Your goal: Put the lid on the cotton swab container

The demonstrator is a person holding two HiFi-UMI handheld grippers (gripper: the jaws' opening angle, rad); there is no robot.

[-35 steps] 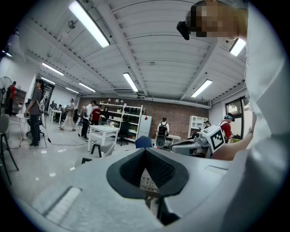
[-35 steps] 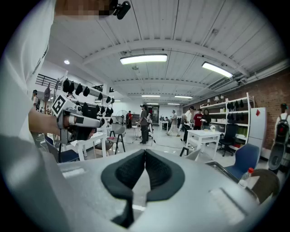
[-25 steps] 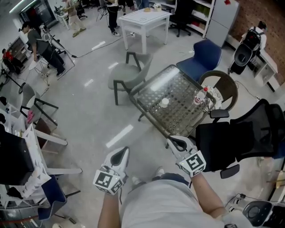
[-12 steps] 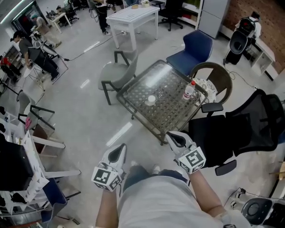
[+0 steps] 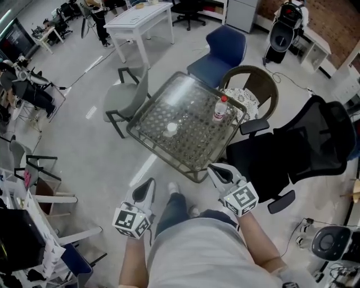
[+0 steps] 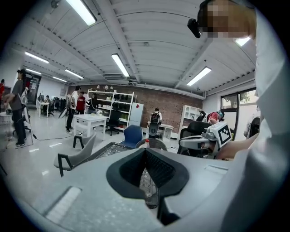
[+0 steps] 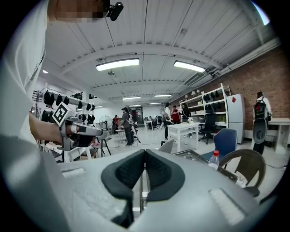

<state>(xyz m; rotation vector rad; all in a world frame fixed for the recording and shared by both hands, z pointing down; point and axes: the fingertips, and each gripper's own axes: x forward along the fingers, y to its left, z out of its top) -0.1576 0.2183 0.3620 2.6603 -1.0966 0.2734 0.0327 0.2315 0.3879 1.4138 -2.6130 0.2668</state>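
Left hand-held gripper (image 5: 149, 185): pads pressed together at the tips, nothing pinched. Held low, short of the desk's near corner and well apart from it. Right hand-held gripper (image 5: 215, 170): likewise pressed together and empty, just short of the desk's near edge, pointing towards it.

Desk (image 5: 188, 93): dark-framed, glass-topped over a dotted grid, set corner-on, with glare across the far half. Towards its middle, the cotton swab container (image 5: 171, 129): small, white, round, too small to tell whether lidded or not, well apart from both hand-held grippers. Near the desk's right corner, upright, a clear bottle (image 5: 219, 108) with a red cap.

Round the desk:
- black office chair (image 5: 298, 152) on the near right side
- brown round-backed chair (image 5: 264, 76) with a patterned seat, just beyond the bottle's corner
- blue chair (image 5: 228, 42) off the far corner
- grey chair (image 5: 126, 93) on the left side

Farther off beyond the desk, a white table (image 5: 140, 14) with a person (image 5: 100, 14) beside it. Under the desk and all about, glossy pale grey floor (image 5: 84, 146) streaked with light reflections.

Past the desk in the gripper views: brick wall (image 6: 167, 105), white shelving (image 7: 213, 102), strip lights (image 7: 118, 64) on a ribbed white ceiling (image 7: 145, 36).
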